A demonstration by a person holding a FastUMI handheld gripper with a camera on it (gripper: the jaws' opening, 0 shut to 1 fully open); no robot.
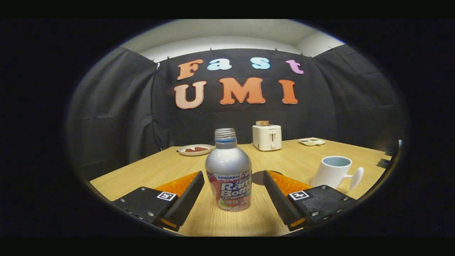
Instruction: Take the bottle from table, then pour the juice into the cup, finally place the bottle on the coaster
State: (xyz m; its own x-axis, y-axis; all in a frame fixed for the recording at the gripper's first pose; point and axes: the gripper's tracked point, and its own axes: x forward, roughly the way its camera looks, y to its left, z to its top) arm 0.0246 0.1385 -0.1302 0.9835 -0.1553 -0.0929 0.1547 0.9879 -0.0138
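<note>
My gripper [233, 193] jaws wide, straddling upright capless juice bottle [228, 174], not touching. Risk: off-centre closing nudges it over, spilling on table [305, 156]. Mug [334, 172] near right; dark coaster [258, 177] behind bottle.

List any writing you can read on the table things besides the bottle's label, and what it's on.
Toaster: none readable.
Mug: plain, none.
Far tray: too small to read.
Gripper, open with the bottle between its fingers: square markers, no words.
</note>
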